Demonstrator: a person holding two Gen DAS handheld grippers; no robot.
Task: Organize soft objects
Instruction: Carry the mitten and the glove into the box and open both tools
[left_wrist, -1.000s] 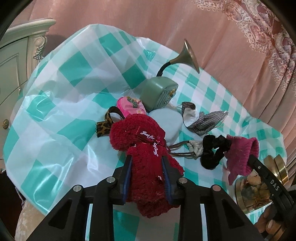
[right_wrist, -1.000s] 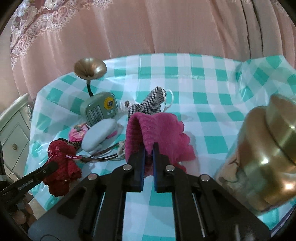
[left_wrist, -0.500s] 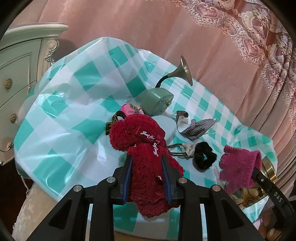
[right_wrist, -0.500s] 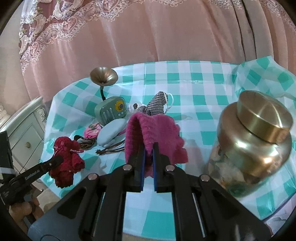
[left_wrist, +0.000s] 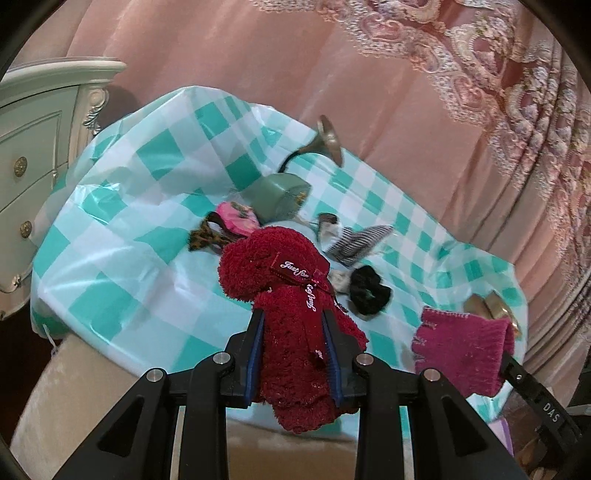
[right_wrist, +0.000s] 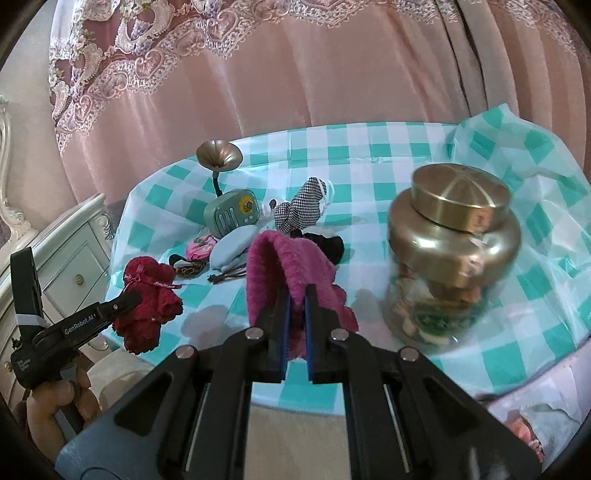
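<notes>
My left gripper (left_wrist: 291, 321) is shut on a fluffy dark red plush with a ribbon (left_wrist: 288, 295), held in the air off the table's near edge; it also shows in the right wrist view (right_wrist: 147, 295). My right gripper (right_wrist: 295, 295) is shut on a magenta knit glove (right_wrist: 291, 262), also lifted, seen in the left wrist view (left_wrist: 461, 350). On the green checked tablecloth (left_wrist: 129, 240) lie a black scrunchie (left_wrist: 369, 291), a houndstooth mask (right_wrist: 303, 214), a pink pouch (left_wrist: 236, 218), a leopard band (left_wrist: 205, 238) and a pale blue case (right_wrist: 232, 247).
A green radio with a brass horn (right_wrist: 229, 212) stands at the table's back. A brass-lidded glass jar (right_wrist: 450, 254) stands at the right front. A white dresser (left_wrist: 33, 177) is left of the table. Pink curtains (right_wrist: 295, 74) hang behind.
Both grippers have pulled back and up from the table with their items still held. The table now looks smaller and its near edge shows.
</notes>
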